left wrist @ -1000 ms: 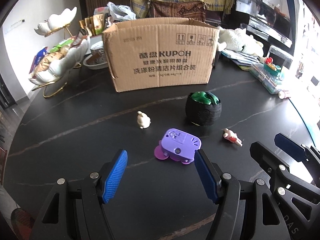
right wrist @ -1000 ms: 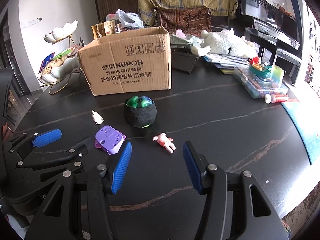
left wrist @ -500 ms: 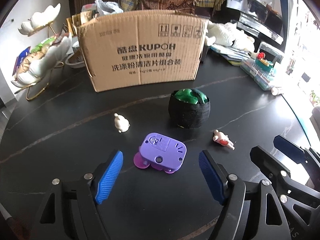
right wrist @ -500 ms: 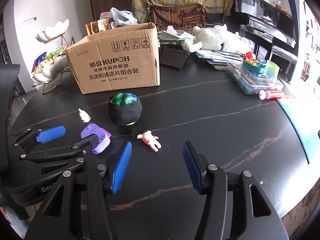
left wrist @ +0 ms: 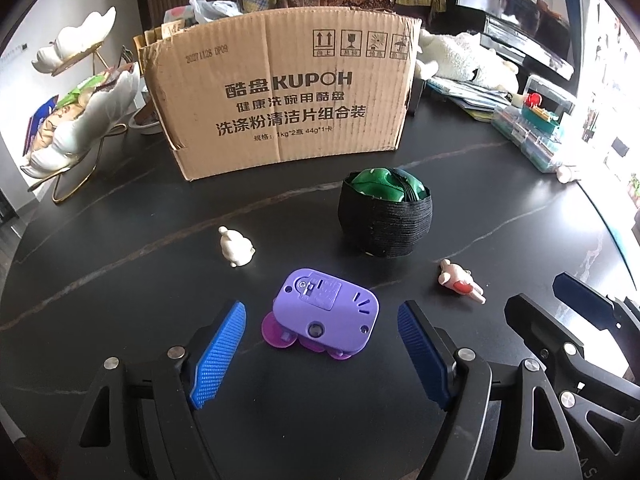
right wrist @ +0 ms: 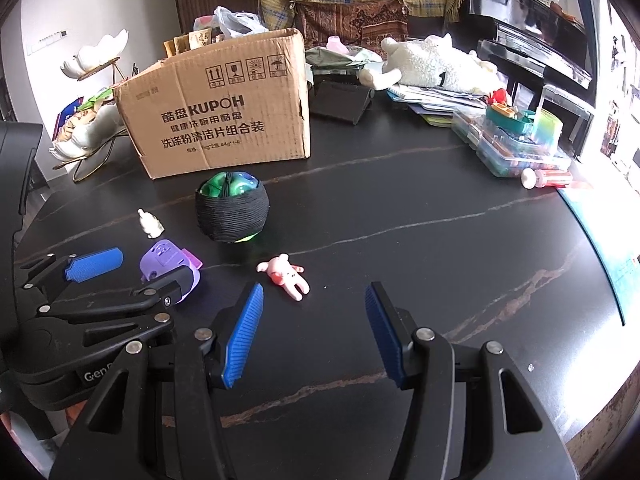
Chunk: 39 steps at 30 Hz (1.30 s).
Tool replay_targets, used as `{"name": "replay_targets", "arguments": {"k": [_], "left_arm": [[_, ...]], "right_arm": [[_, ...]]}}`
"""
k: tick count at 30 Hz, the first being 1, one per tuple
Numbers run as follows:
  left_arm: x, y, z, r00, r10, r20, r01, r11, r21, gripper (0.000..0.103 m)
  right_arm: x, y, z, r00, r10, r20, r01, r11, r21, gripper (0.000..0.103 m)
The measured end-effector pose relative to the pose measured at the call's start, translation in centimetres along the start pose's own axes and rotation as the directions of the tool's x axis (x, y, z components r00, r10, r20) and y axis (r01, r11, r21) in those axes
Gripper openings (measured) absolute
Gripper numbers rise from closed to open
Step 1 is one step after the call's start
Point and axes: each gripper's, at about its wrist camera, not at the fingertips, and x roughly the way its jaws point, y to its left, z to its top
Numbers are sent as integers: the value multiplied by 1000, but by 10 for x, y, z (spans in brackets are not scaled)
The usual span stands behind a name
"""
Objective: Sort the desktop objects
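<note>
The table (left wrist: 120, 280) is black with pale veins. On it: a purple toy (left wrist: 326, 312), a cream figurine (left wrist: 236, 247) at ten o'clock from it, a pink figurine (left wrist: 460, 282) at three, a brown cardboard box (left wrist: 280, 96) at twelve.

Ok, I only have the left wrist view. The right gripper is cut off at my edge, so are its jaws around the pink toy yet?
Observer: No. The right gripper is open with nothing between its jaws; the pink toy lies on the table just ahead, nearer its left finger.
Operator: What's behind the cardboard box on the right?
Observer: A black wedge-shaped object sits beside the cardboard box.
Operator: Anything showing under the black ball?
Observer: Yes, a green patch shows at the bottom of the black ball.
</note>
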Motion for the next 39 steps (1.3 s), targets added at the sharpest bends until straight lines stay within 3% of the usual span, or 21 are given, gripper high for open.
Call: {"name": "replay_targets", "arguments": {"k": [39], "left_arm": [[38,4,4,998,16,-59,-17,1000,-17,75]], "right_arm": [[37,-2,2,998,-33,-52,32,999,-20,51]]}}
